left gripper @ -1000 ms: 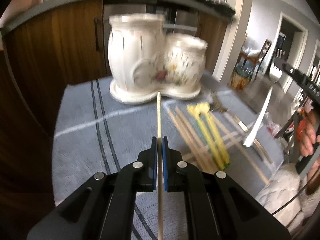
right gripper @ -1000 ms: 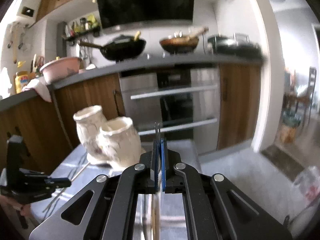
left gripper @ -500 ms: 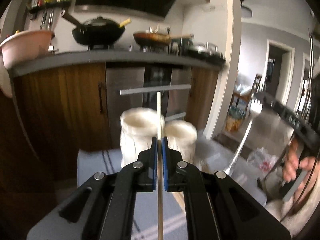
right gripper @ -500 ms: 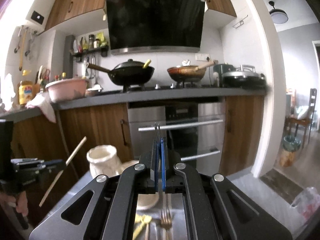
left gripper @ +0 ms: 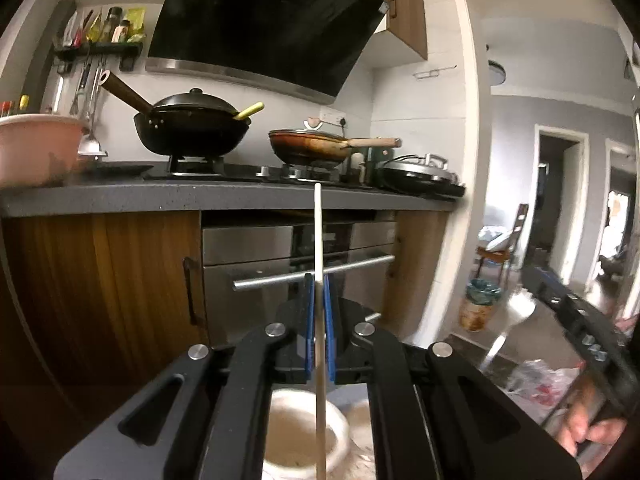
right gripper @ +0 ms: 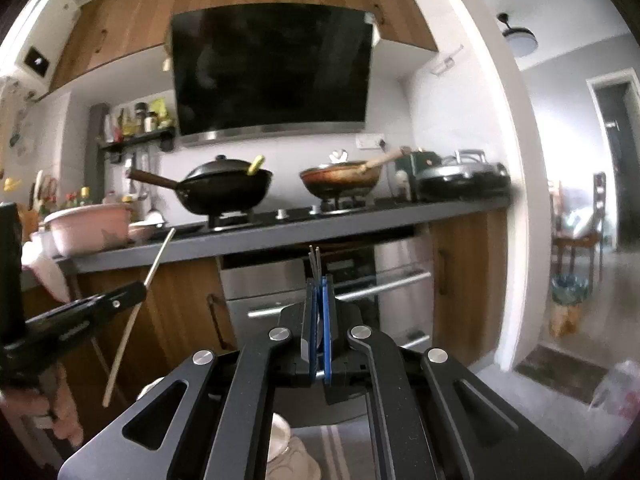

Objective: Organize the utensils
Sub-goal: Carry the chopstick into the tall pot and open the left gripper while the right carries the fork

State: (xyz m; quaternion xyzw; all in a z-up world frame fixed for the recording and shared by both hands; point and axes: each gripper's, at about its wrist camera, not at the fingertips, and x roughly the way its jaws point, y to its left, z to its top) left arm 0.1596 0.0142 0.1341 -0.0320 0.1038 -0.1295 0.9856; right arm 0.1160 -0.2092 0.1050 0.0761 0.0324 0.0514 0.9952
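My left gripper [left gripper: 319, 280] is shut on a pale wooden chopstick [left gripper: 318, 232] that stands upright, its lower end over the left opening of the white ceramic double holder [left gripper: 288, 444] below. The right wrist view shows this gripper [right gripper: 138, 290] at the left with the chopstick [right gripper: 132, 320] tilted. My right gripper [right gripper: 318, 282] is shut on a metal fork, whose tines [right gripper: 315, 258] stick up past the pads. The left wrist view shows that fork's head [left gripper: 516, 312] blurred at the right. The holder's rim [right gripper: 280, 440] shows low in the right wrist view.
A kitchen counter [left gripper: 200, 192] with a black wok [left gripper: 192, 128], a frying pan [left gripper: 312, 148] and a pink basin [left gripper: 36, 152] stands ahead, with an oven [left gripper: 296, 264] under it. A striped grey cloth [right gripper: 332, 452] lies under the holder. A doorway opens at the right.
Both grippers have risen and tilted up from the table. The holder has dropped to the bottom of both views. The loose utensils on the cloth are out of sight.
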